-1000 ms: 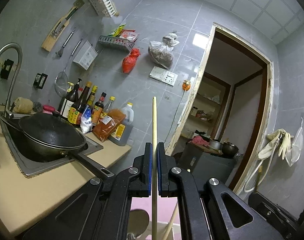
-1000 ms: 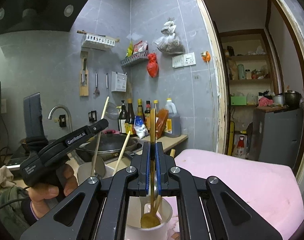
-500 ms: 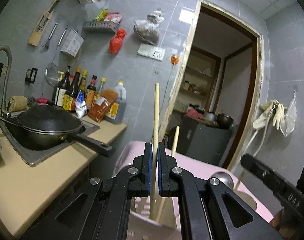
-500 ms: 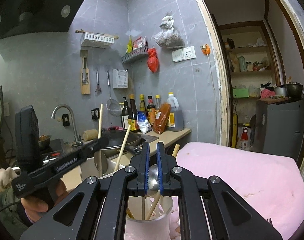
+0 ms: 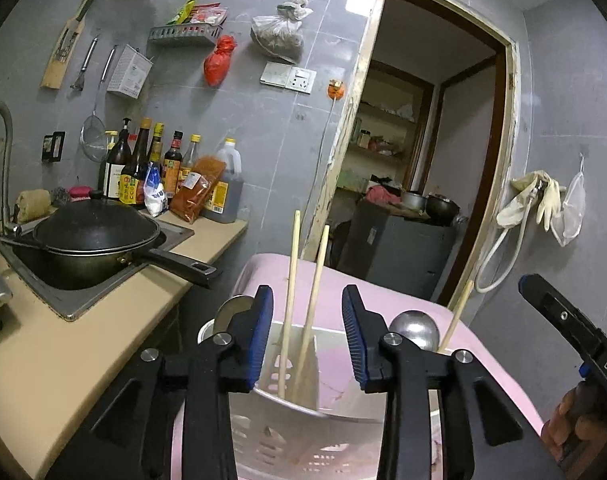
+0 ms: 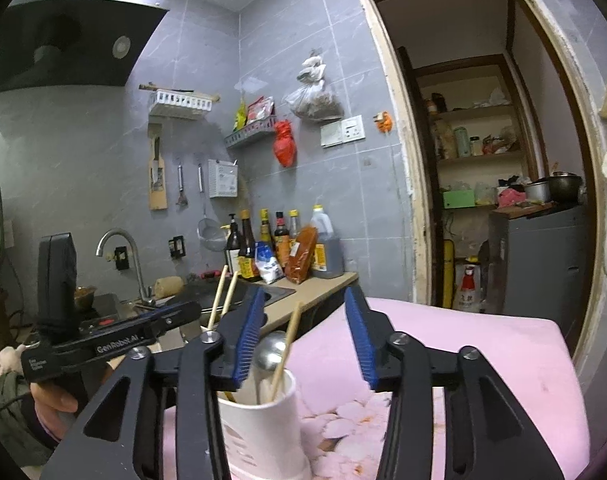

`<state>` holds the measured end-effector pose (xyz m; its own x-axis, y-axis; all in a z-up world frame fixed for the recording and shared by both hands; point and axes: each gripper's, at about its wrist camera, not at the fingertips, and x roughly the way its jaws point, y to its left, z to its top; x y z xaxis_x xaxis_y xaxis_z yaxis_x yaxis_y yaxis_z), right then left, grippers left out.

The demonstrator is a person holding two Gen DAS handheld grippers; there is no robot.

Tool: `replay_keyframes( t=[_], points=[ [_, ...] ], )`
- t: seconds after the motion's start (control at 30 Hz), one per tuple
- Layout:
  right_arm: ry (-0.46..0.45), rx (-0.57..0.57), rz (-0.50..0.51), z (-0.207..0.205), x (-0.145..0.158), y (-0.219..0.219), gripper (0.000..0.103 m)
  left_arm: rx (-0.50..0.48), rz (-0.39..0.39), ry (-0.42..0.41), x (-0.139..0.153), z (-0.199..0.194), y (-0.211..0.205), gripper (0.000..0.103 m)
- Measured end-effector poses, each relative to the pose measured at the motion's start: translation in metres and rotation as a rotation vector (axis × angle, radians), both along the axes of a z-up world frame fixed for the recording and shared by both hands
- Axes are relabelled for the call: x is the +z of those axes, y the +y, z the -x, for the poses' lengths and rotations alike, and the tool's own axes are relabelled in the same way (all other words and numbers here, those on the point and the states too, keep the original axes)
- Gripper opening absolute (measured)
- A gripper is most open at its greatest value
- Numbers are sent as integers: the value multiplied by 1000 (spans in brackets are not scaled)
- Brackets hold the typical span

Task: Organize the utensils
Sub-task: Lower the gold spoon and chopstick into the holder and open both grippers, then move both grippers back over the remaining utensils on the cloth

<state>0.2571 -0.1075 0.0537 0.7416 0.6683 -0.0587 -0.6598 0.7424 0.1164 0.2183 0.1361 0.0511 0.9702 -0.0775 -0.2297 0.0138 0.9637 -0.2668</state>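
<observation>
A white slotted utensil holder [image 5: 303, 412] stands on a pink-covered surface [image 5: 383, 284]. Two wooden chopsticks [image 5: 289, 280] rise from it between the blue pads of my left gripper [image 5: 307, 334], whose jaws are opening and touch neither stick. A metal spoon [image 5: 415, 326] and a third chopstick [image 5: 459, 316] stand further right. In the right wrist view my right gripper [image 6: 303, 338] is also opening above the holder [image 6: 263, 432]. The spoon [image 6: 269, 350] and a chopstick [image 6: 287, 344] sit by its left pad, unpressed.
A black wok [image 5: 91, 236] fills the sink, its handle [image 5: 179, 266] jutting toward the holder. Sauce bottles [image 5: 163, 168] line the beige counter [image 5: 63, 360]. A doorway [image 5: 423, 160] opens behind. A hand [image 6: 51, 400] holds the left gripper; a range hood [image 6: 63, 40] hangs overhead.
Both grippers went from shut to open. The left let go of its chopstick, which now stands in the holder. The right released the spoon and drew back a little.
</observation>
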Motion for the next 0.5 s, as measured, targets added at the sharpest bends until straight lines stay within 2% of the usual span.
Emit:
replay_keyframes(
  t=[0.1, 0.13, 0.17, 0.2, 0.33, 0.43, 0.5],
  points=[
    [-10, -24, -6, 5, 2, -13, 53, 2, 3, -11, 4, 5, -4, 40],
    [-13, -36, -8, 6, 3, -18, 56, 2, 1, -20, 5, 8, -7, 48],
    [-15, -48, -11, 8, 3, -23, 63, 0, 0, -30, 7, 11, -10, 55],
    [-17, -55, -14, 8, 4, -27, 71, -1, -2, -37, 10, 14, -12, 57],
    [-27, -95, -25, 15, 6, -48, 83, -11, -33, -49, 20, 24, -29, 70],
    [-38, -122, -24, 20, 7, -62, 99, -29, -51, -58, 23, 31, -46, 82],
    [-45, -136, -25, 25, 6, -71, 103, -41, -65, -65, 24, 36, -56, 88]
  ],
)
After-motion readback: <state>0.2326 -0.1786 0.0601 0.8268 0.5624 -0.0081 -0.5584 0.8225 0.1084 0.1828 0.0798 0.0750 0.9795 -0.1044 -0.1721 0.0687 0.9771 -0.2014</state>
